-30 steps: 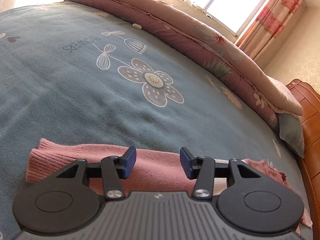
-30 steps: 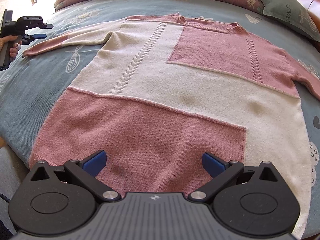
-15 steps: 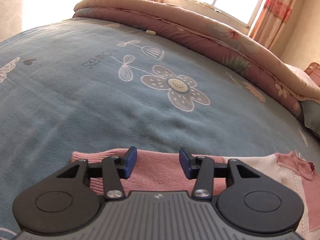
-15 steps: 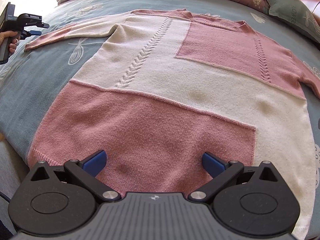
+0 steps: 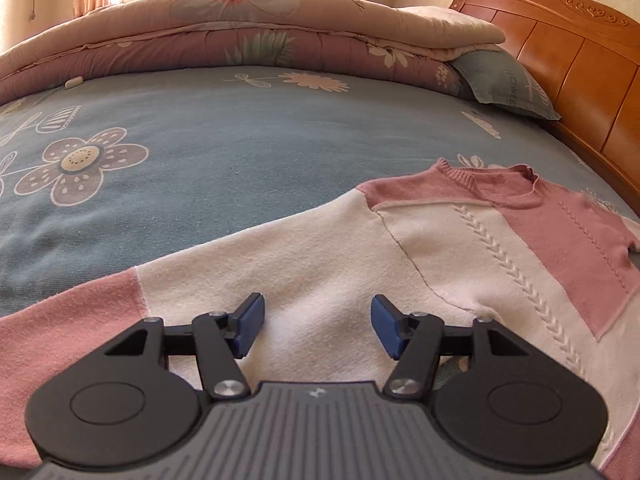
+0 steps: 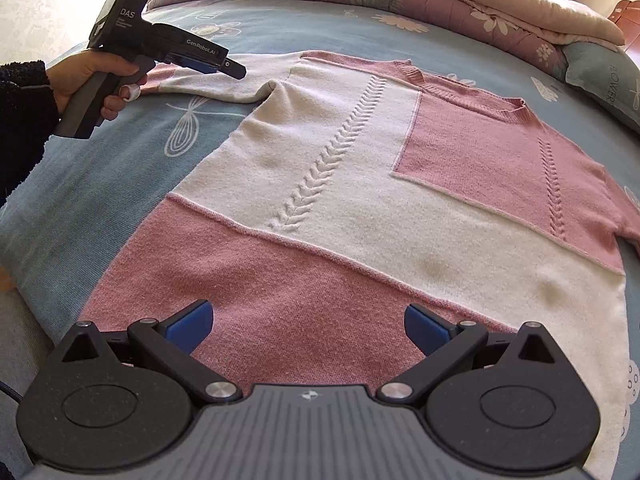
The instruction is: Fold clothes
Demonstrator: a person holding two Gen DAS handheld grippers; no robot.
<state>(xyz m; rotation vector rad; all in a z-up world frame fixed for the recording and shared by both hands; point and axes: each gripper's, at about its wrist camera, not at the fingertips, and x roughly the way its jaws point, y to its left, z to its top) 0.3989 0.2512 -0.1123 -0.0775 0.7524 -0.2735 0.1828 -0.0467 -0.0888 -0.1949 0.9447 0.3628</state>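
A pink and cream knit sweater [image 6: 360, 200] lies flat, front up, on the blue bed sheet [image 6: 100, 184]. Its left sleeve [image 5: 280, 264] stretches out sideways. My left gripper [image 5: 318, 330] hovers open just over the cream part of that sleeve, near the armpit, with nothing between its blue pads. The right wrist view shows the same gripper [image 6: 224, 68] held by a hand [image 6: 100, 76] above the sleeve. My right gripper [image 6: 308, 326] stands wide open over the pink hem [image 6: 288, 320], holding nothing.
A folded floral quilt [image 5: 248, 36] runs along the far side of the bed. A blue pillow [image 5: 504, 80] leans by the wooden headboard [image 5: 568, 56]. The near bed edge [image 6: 36, 288] drops off at the lower left. A dark sleeve [image 6: 20, 120] is at the left.
My left gripper has travelled from the pink cuff along the sleeve toward the body and turned to face the neckline, jaws a bit wider. The right gripper has stayed over the hem, still open.
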